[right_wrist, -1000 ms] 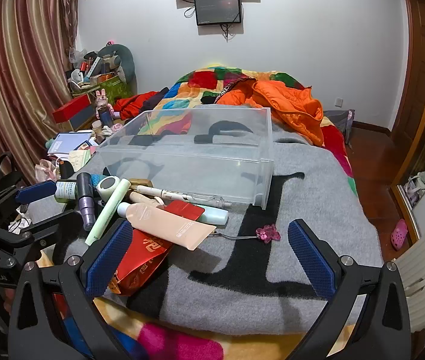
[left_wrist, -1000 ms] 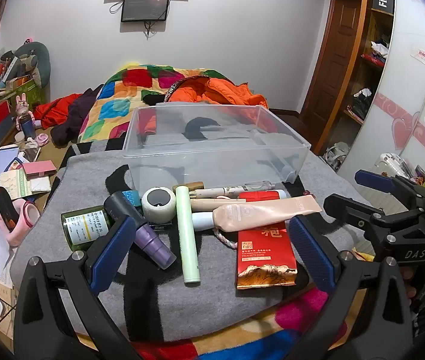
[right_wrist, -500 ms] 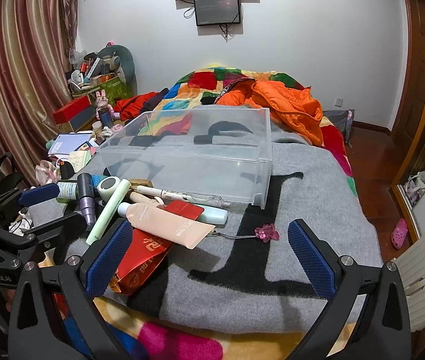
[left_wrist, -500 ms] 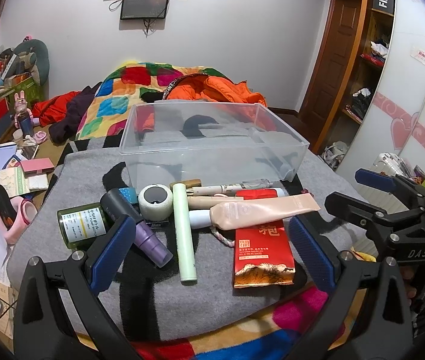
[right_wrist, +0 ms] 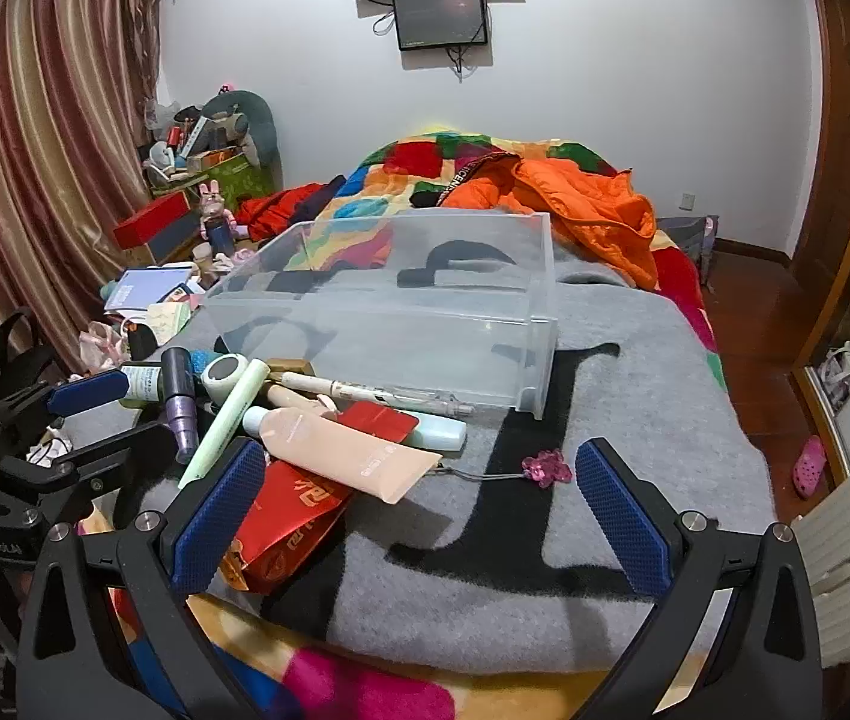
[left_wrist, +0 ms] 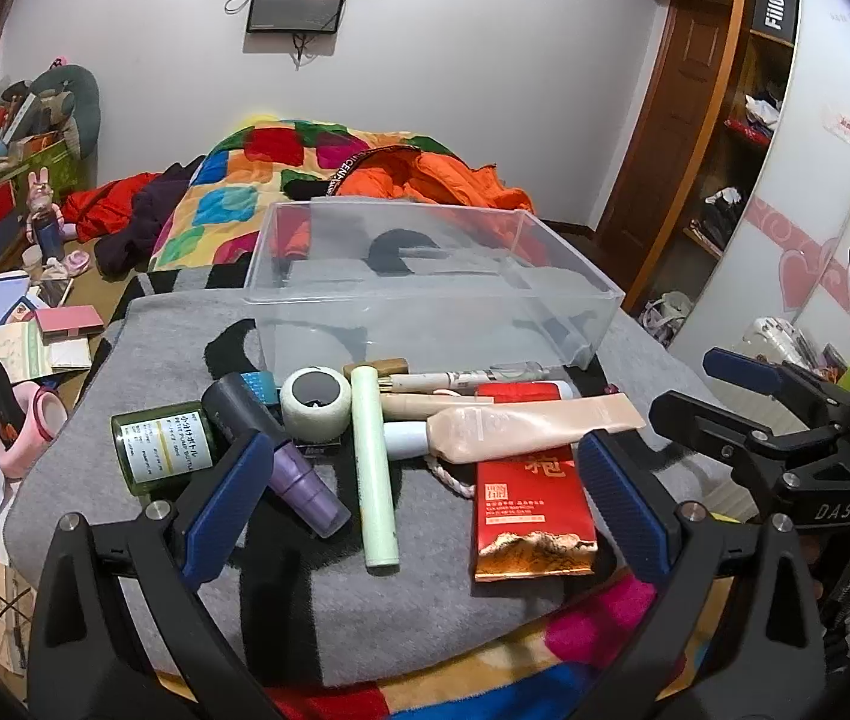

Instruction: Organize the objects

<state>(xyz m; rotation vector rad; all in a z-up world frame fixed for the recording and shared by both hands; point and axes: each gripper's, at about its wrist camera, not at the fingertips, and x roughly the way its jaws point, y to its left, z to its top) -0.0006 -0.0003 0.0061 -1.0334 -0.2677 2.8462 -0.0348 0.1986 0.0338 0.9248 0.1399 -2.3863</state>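
Observation:
A clear plastic bin (left_wrist: 425, 282) (right_wrist: 401, 312) lies empty on a grey blanket. In front of it sits a heap: a green jar (left_wrist: 164, 450), a purple bottle (left_wrist: 281, 456), a white tape roll (left_wrist: 316, 403), a pale green tube (left_wrist: 372, 468), a peach tube (left_wrist: 533, 426) (right_wrist: 347, 450), a red packet (left_wrist: 530, 510) (right_wrist: 293, 516) and a white pen (right_wrist: 377, 393). A pink flower hairpin (right_wrist: 547, 468) lies apart on the right. My left gripper (left_wrist: 425, 504) hovers open over the heap's near side. My right gripper (right_wrist: 419, 516) hangs open near the peach tube and hairpin, holding nothing.
A colourful quilt and an orange jacket (right_wrist: 581, 210) lie behind the bin. Books, boxes and clutter (left_wrist: 23, 336) crowd the floor on the left. A wooden door (left_wrist: 665, 120) and wardrobe (left_wrist: 815, 150) stand to the right. The blanket's bare part (right_wrist: 635, 420) lies right of the bin.
The left wrist view has drifted slightly, so the heap sits a little higher and further left in frame. The right gripper has hardly moved. Both stay open.

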